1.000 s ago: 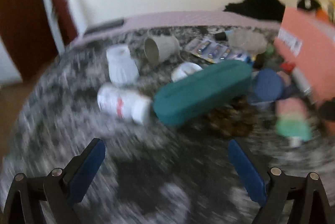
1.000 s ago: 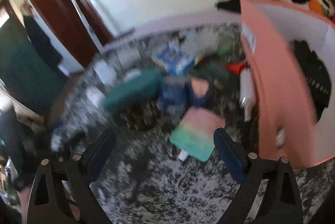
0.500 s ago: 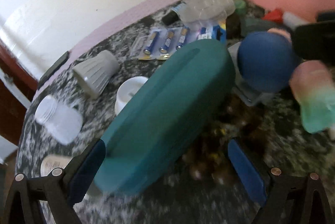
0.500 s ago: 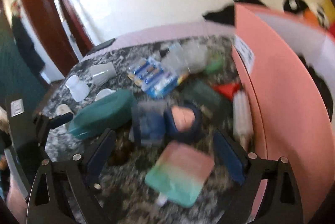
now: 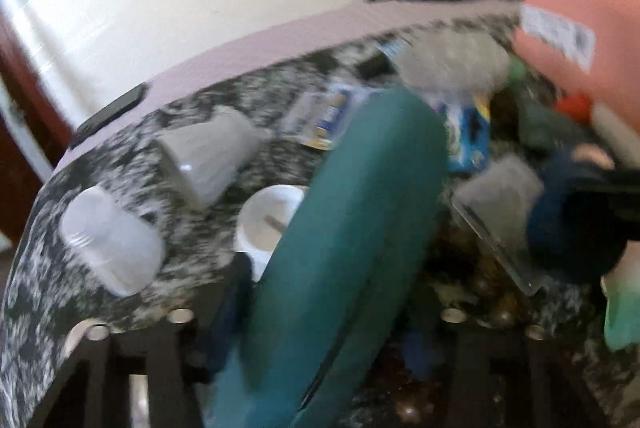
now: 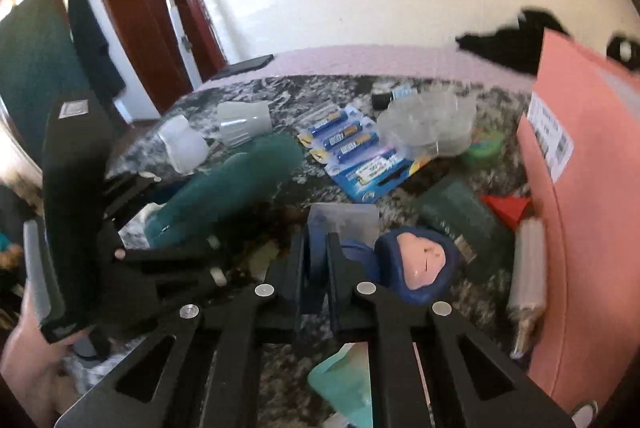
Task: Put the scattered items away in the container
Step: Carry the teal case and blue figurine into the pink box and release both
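Note:
A long teal case (image 5: 352,228) lies on the mottled grey table (image 5: 60,308). It runs between the fingers of my left gripper (image 5: 328,292). The jaws are closing and both blue pads look pressed against its sides, though the picture is blurred. The case (image 6: 240,180) also shows in the right wrist view. My right gripper (image 6: 318,248) is shut, its pads together just left of a doll in a blue hood (image 6: 424,260). I cannot tell whether they pinch its cloth. The pink container (image 6: 580,208) stands at the right.
Scattered about are a battery pack (image 6: 348,140), a clear tub (image 6: 428,120), a grey cup (image 5: 208,156), a frosted cup (image 5: 108,240), a white lid (image 5: 272,220), a dark green box (image 6: 464,220), a white tube (image 6: 528,260) and a green-pink pouch (image 6: 348,380). A phone (image 6: 248,64) lies at the far edge.
My left gripper has moved forward over the teal case and its jaws have narrowed around it. The right gripper has dropped toward the doll and gone from wide open to shut.

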